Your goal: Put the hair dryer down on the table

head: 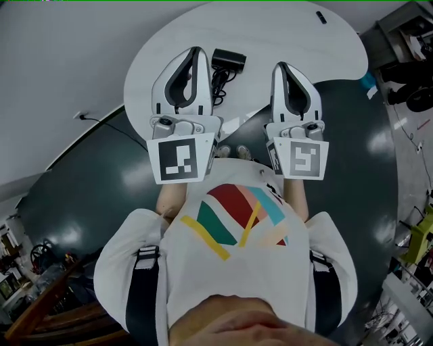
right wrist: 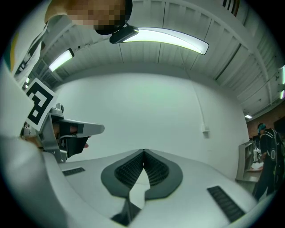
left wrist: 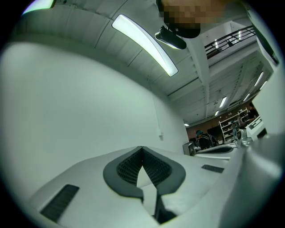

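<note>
table: white top, rounded outline with a curved notch in the right part of the near edge; seen in the head view only, upper middle of the frame
surface: mostly bare, matte, evenly lit
hair dryer: black, lies flat on the table near its middle, partly behind the left gripper body
cord: black, bunched on the top just beside the dryer, on its near side
small dark object: slim, lies toward the far right edge, well apart from the dryer; too small to identify
floor: dark, glossy, below the table
</note>
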The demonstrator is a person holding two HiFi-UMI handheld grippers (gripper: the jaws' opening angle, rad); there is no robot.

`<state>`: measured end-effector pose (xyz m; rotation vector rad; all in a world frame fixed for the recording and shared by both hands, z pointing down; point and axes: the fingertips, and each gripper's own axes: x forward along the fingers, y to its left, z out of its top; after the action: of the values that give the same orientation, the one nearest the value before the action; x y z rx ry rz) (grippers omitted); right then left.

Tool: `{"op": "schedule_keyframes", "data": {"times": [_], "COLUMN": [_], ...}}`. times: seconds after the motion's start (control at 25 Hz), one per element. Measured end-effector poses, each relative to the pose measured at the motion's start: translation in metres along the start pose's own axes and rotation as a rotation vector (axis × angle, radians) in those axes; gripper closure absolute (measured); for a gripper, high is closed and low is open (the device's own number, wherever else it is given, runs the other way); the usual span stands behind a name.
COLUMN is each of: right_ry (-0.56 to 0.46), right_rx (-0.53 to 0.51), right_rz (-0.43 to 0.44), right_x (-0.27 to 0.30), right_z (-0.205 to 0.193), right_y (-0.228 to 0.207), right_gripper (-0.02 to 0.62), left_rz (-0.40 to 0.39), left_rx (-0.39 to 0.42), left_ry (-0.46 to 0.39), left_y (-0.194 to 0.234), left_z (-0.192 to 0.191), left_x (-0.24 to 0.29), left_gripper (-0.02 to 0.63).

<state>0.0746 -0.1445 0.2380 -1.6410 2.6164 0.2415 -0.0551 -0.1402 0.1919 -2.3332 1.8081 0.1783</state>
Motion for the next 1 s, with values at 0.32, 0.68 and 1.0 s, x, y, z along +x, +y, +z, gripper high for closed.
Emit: {"op": "schedule_keyframes", "data": {"times": [0.32,0.68,1.0], "right_ry": [-0.013,-0.012,-0.014], "right_rx": [0.002,-0.008,-0.014], "right_rz": [-0.003,-0.002,-0.003], "right_x": [-0.0013,0.0008,-0.0002], "right_z": [0.0040,0.0047,0.0066], "right_y": [0.0061,0.0018,0.0059], "right_gripper": [0.586,0.586,0.586], "left_rz": [-0.004,-0.004,0.008], "left_rx": [0.013,0.002,0.001], "left_ry": [-0.017,-0.014,-0.015], "left_y": [0.0006,0.0009,0.0072], "left_z": [0.0050,0.0032,0.0002], "left_x": [-0.0051,-0.0002,-0.0029], "left_gripper": [0.594,0.594,0.594]}}
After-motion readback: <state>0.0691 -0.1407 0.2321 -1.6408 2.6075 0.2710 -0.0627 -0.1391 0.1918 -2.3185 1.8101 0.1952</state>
